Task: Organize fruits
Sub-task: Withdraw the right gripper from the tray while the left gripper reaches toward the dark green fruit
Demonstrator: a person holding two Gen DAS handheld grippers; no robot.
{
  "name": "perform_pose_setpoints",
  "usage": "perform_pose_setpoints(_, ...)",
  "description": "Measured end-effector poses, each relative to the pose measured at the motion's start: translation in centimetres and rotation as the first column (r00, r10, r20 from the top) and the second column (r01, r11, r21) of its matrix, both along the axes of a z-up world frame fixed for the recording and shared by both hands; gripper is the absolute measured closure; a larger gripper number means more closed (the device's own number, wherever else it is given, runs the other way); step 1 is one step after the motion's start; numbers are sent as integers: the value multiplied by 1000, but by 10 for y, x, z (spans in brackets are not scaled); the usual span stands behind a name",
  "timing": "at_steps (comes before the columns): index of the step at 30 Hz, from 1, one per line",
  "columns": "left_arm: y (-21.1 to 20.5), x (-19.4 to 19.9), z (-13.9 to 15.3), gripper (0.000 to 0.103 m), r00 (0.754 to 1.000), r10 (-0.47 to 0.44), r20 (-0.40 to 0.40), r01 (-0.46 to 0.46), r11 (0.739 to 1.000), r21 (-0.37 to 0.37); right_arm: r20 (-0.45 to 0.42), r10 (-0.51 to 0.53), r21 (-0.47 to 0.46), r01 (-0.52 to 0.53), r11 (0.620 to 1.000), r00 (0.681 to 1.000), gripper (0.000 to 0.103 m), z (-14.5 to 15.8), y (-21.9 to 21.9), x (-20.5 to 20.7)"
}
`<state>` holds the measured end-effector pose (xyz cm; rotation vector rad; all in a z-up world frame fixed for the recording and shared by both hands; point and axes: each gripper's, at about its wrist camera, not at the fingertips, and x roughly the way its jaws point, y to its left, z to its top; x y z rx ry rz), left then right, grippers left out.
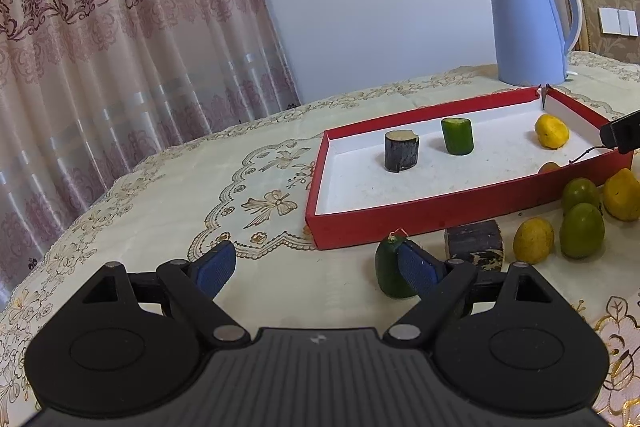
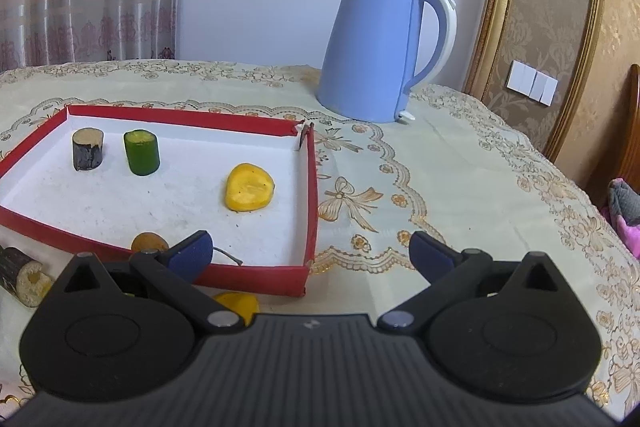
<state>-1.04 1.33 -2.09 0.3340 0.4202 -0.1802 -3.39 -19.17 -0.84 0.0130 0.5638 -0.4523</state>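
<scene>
Left wrist view shows your left gripper [image 1: 320,267] spread wide, its right pad just beside a dark green cucumber piece [image 1: 390,273] on the tablecloth [image 1: 160,207], outside the red tray [image 1: 400,223]. Your right gripper [image 2: 310,253] gapes wide over the tray's near corner, holding nothing; a yellow fruit [image 2: 250,193] lies inside, ahead.

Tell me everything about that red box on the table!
The red box is a shallow, open tray, seemingly cardboard, red outside and white inside. It lies flat on the tablecloth, in front of the blue kettle. One far corner is torn open. Inside stand a dark cane piece and a green piece, with a yellow fruit lying apart from them. More fruit sits outside by its near wall.
</scene>
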Motion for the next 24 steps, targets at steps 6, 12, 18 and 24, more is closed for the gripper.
perform_pose_setpoints(6,-1,1,0,14,1000,-7,-1,7,1000,-4,-1,-3,2,3,1000,1000,0,0,-1,-1)
perform_pose_setpoints(12,-2,1,0,14,1000,-9,-1,9,1000,-6,3,1,5,-1,1000,1000,0,1,-1,-1)
perform_pose_setpoints(18,-5,6,-1,14,999,-23,-34,23,1000,-17,-3,1,-2,-1,1000,1000,0,2,2,0)
perform_pose_setpoints(24,-9,14,-7,14,995,-28,-94,25,999,-39,-6,1,-7,-1,1000,1000,0,2,2,-1)
